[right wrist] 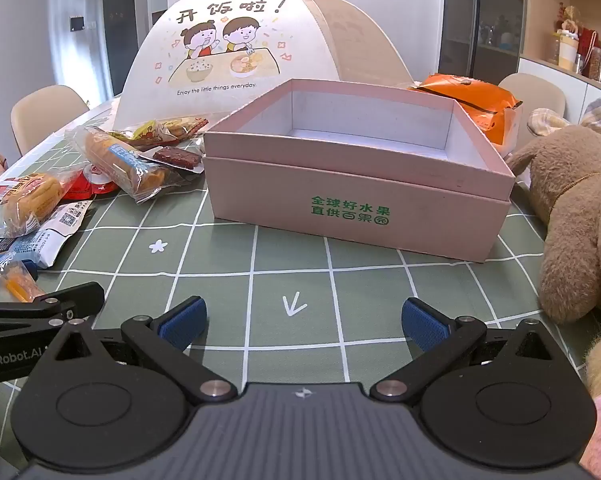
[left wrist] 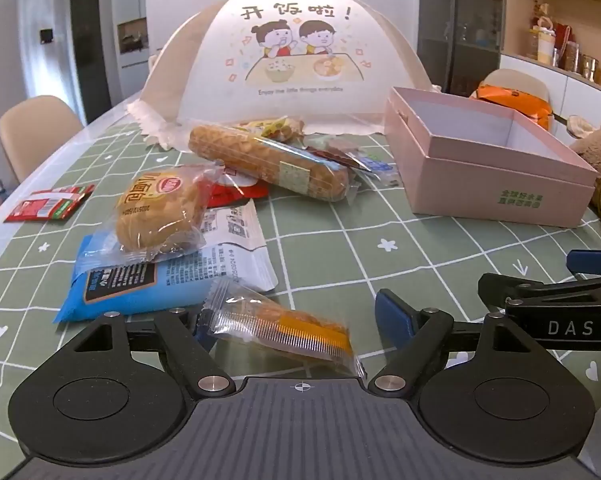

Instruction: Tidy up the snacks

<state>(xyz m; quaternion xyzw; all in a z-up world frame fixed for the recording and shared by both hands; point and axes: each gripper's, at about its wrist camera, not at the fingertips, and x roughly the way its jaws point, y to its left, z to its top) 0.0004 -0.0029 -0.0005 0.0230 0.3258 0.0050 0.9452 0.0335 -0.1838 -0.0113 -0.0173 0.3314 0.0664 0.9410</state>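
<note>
An open, empty pink box stands on the green checked tablecloth; in the right wrist view the pink box is straight ahead. Snacks lie in a pile to its left: a long waffle roll, a small bread pack, a blue packet. My left gripper is open around a small clear-wrapped orange snack, which lies between its fingers on the cloth. My right gripper is open and empty above bare cloth in front of the box.
A white food cover stands behind the pile. A brown plush toy lies right of the box, an orange bag behind it. A red sachet lies at the table's left edge. Chairs stand around.
</note>
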